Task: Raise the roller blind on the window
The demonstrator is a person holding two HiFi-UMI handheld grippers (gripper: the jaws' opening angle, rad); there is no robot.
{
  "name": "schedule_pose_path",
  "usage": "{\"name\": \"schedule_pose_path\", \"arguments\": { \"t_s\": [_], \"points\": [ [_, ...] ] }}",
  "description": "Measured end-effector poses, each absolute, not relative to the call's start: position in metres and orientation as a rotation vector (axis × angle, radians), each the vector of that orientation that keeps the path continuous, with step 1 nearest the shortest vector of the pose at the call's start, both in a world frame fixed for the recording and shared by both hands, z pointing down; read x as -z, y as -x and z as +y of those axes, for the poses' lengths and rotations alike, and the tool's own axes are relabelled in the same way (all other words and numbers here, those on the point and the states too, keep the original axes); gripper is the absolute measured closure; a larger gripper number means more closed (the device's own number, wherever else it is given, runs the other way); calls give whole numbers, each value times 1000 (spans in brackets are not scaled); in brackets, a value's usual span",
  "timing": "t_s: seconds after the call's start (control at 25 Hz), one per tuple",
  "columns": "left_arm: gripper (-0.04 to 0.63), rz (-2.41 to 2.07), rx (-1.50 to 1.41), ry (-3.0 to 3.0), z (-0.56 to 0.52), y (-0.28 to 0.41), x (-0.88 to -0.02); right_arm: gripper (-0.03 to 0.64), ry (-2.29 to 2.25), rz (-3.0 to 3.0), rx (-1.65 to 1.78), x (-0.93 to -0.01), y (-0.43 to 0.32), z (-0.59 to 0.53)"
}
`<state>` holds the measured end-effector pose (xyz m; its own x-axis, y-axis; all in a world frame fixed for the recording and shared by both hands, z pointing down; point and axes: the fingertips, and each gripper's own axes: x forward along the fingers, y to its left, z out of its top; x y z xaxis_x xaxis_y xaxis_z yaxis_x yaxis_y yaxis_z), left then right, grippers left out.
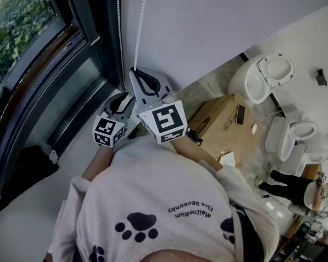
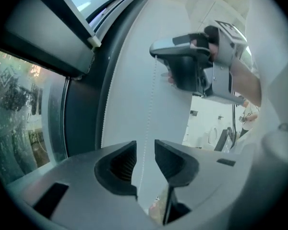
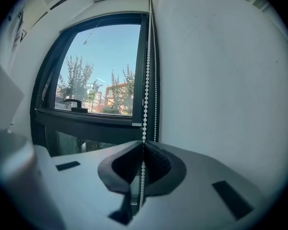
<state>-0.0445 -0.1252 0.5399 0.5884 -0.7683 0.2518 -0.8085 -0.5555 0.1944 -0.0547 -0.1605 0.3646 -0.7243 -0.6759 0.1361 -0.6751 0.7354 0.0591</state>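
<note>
The right gripper [image 3: 144,145] has its jaws pinched together on the white bead chain [image 3: 146,80], which hangs beside the dark-framed window [image 3: 98,71] against a white wall [image 3: 221,80]; the left gripper [image 2: 145,150], lower down, has its jaws well apart around the same strand without pressing it; if it closes off-centre, the beads would likely slip free; hauling at an angle could jam the chain; no roller blind fabric covers the visible glass.

looks like a storeroom or showroom for bathroom ware: several loose white toilets [image 1: 261,78] and a cardboard box [image 1: 221,119] sit on the floor [image 1: 210,85] at right, opposite a dark-framed window [image 1: 44,75].
</note>
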Motion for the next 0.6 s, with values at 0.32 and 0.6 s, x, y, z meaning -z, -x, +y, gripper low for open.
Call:
{"name": "schedule_pose_path", "arguments": {
  "t_s": [0.32, 0.6],
  "points": [
    [485, -1339, -5, -2658, -132, 69, -414, 606, -1093, -2787, 14, -363, 54, -161],
    [486, -1317, 30, -2770, -135, 70, -314, 606, -1098, -2789, 16, -364, 53, -161]
  ]
}}
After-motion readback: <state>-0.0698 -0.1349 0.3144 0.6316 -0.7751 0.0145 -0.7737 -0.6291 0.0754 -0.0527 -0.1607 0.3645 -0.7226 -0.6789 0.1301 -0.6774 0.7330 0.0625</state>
